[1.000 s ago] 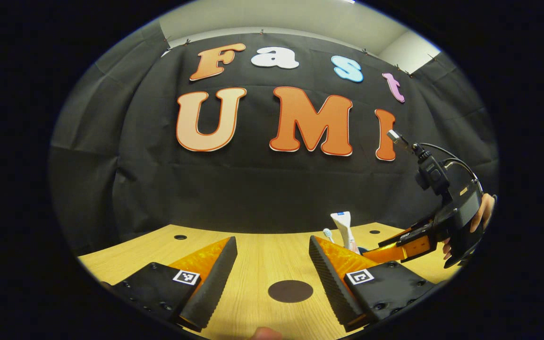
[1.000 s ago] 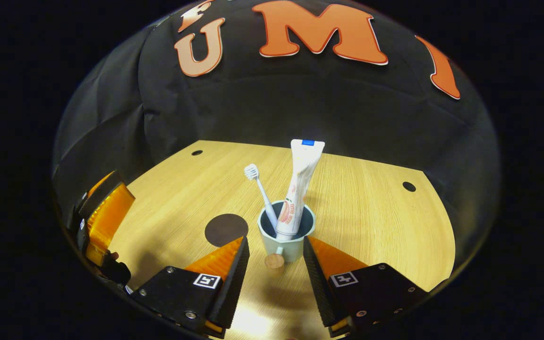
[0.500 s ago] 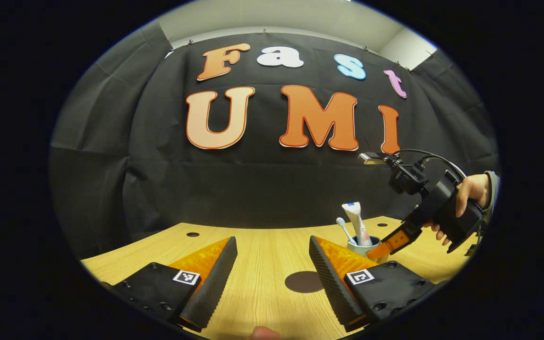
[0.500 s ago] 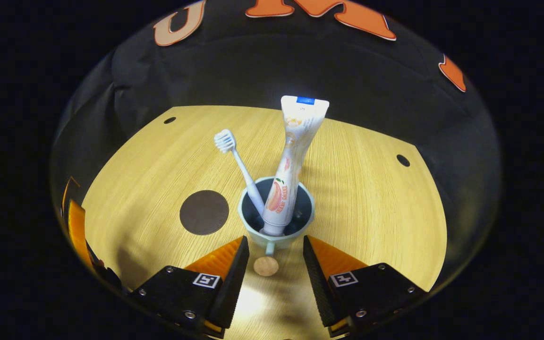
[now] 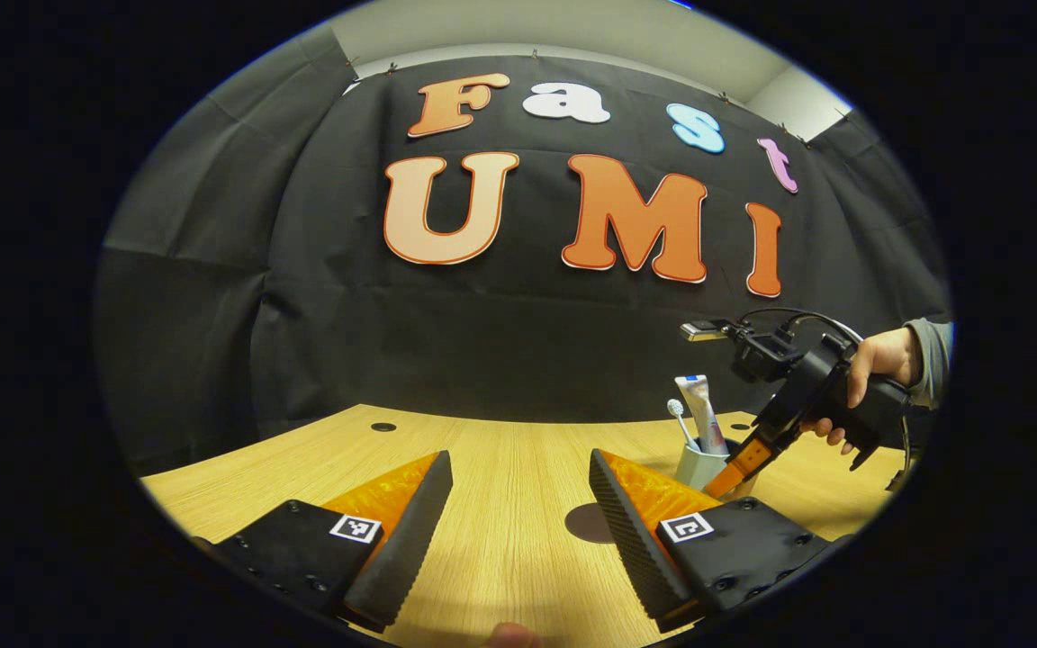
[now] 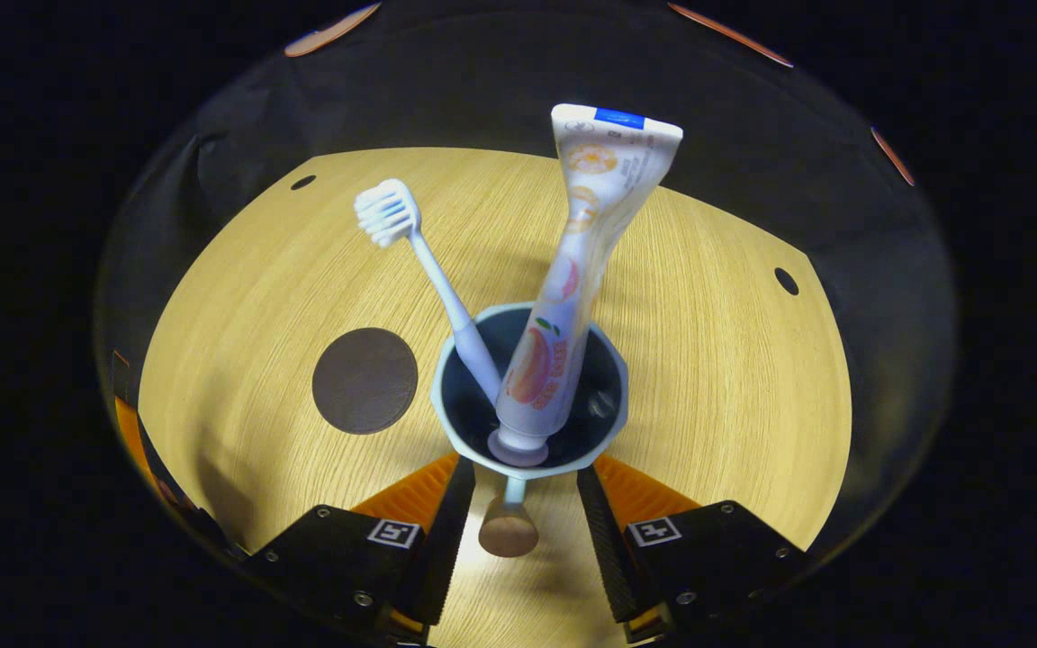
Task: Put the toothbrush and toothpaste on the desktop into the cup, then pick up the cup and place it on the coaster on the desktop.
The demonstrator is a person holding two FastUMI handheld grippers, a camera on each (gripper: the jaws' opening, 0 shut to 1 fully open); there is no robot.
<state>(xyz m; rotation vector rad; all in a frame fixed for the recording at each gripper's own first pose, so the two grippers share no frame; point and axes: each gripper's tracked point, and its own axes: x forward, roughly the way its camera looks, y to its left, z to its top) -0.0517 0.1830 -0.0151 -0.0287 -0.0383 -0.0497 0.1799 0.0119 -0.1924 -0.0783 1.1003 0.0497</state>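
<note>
A pale blue cup (image 6: 458, 440) stands on the wooden desktop (image 6: 734, 396) with the white toothbrush (image 6: 419, 261) and the toothpaste tube (image 6: 590, 225) upright in it. My right gripper (image 6: 526, 468) is open. Its fingers flank the cup's handle with the wooden knob (image 6: 508, 531), and their tips reach under the rim. The dark round coaster (image 6: 365, 380) lies just left of the cup. In the left gripper view, my left gripper (image 5: 519, 461) hovers open and empty over the desk. Farther right are the cup (image 5: 694, 466), the right gripper (image 5: 739, 463) and the hand (image 5: 879, 360) holding it.
The desktop has small round holes (image 6: 302, 182) (image 6: 786, 281) near its far corners. Black cloth walls close the booth behind the desk. The coaster (image 5: 583, 520) is partly hidden behind my left gripper's right finger. An orange edge of the left gripper (image 6: 127, 432) shows at far left.
My right gripper has moved forward and down onto the cup, so its open fingers now straddle the handle. The left gripper has drifted slightly left. The cup has not moved.
</note>
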